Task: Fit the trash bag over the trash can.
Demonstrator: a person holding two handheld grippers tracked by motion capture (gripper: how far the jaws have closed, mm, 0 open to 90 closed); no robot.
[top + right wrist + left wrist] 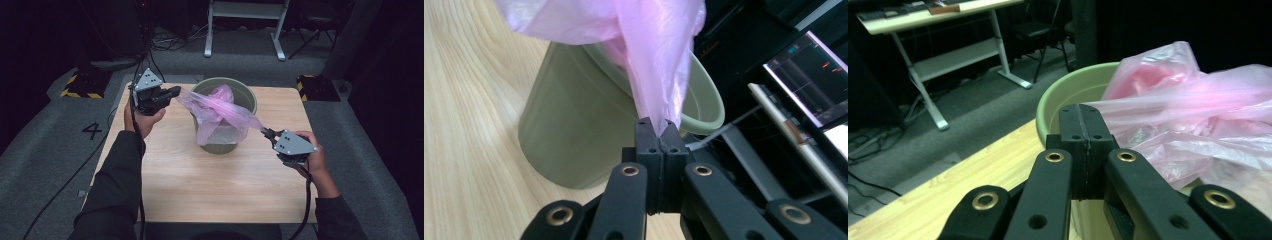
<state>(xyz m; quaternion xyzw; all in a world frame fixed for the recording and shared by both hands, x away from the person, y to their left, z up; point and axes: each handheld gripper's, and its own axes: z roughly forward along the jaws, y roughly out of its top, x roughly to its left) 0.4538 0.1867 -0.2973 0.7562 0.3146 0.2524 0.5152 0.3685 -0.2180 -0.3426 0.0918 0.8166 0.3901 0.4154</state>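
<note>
The thin pink plastic bag (220,112) is pulled taut over the round green plastic bin (248,97) on the wooden table (200,175). The left gripper (175,91) and the right gripper (266,132) each have their fingers clamped on an edge. The bag still needs opening and seating around the rim.

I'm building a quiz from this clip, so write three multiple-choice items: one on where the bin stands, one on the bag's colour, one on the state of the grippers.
1. Where does the green bin stand?
A. on the floor
B. on the wooden table
C. on a chair

2. What colour is the plastic bag?
A. black
B. blue
C. pink

3. How do the left gripper and right gripper stand?
A. both shut on the bag
B. both open
C. both resting flat on the table

Key: B, the bin's base rests on the tabletop; C, the film is translucent pink; A, each gripper's jaws pinch an edge, stretching it across the bin.
</note>
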